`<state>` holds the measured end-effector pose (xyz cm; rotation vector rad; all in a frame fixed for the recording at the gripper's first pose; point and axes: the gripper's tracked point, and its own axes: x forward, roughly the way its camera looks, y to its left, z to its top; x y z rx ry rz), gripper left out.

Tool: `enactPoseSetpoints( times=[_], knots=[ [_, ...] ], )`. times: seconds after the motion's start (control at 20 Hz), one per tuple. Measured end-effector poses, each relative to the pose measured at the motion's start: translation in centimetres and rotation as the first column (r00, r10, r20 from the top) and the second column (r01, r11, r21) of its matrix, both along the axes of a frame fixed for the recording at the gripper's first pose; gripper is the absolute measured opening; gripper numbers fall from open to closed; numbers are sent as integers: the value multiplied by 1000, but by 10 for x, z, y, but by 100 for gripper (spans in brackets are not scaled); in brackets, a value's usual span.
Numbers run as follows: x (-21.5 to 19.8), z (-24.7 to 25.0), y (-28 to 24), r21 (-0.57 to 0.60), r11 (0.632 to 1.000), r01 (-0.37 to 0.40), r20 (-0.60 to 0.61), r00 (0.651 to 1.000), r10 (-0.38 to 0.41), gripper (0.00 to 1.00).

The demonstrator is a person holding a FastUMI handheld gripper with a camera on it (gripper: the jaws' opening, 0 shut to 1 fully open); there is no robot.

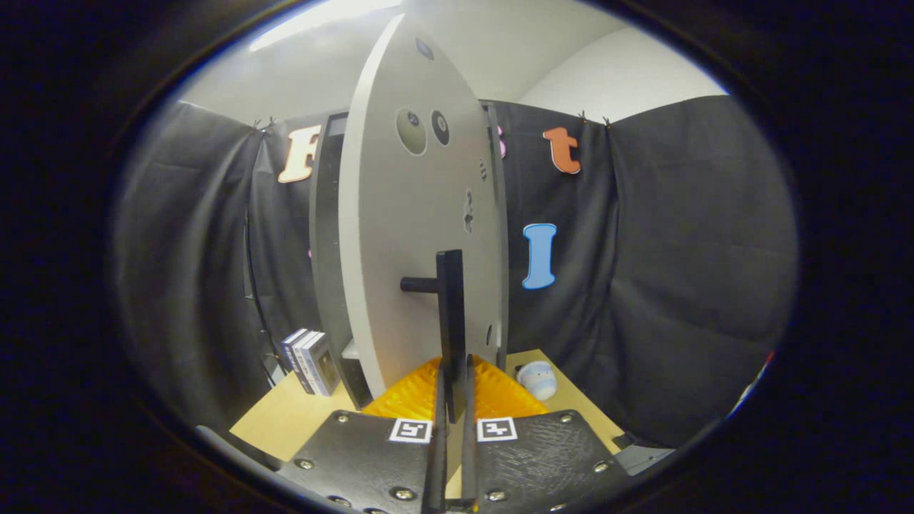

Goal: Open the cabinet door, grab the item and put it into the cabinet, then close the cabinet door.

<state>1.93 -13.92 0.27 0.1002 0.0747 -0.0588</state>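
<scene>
Black bar handle [450,314] sits pinched between the fingers of my claw [452,407], both fingers pressing its lower end. From here I see the handle standing upright on the grey door [414,235], which is swung open, nearly edge-on just ahead of the claw. Behind the door's left edge is the cabinet [327,243]. Small boxes [308,360] stand on the wooden surface [285,421] left of the claw. A pale plush toy [537,378] lies on the surface to the right, near the cabinet's foot.
</scene>
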Motion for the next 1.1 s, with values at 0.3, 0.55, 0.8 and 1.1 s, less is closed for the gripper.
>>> enactPoseSetpoints(
  times=[0.3,0.55,0.8,1.1],
  knots=[
    [2,-13,-34,8,998,57,-30,998,-57,6],
    [-4,-11,-75,16,1000,14,1,1000,-14,3],
    [-1,-17,-103,54,997,-52,25,998,51,3],
    [4,-17,-126,56,992,-114,32,993,113,3]
  ],
)
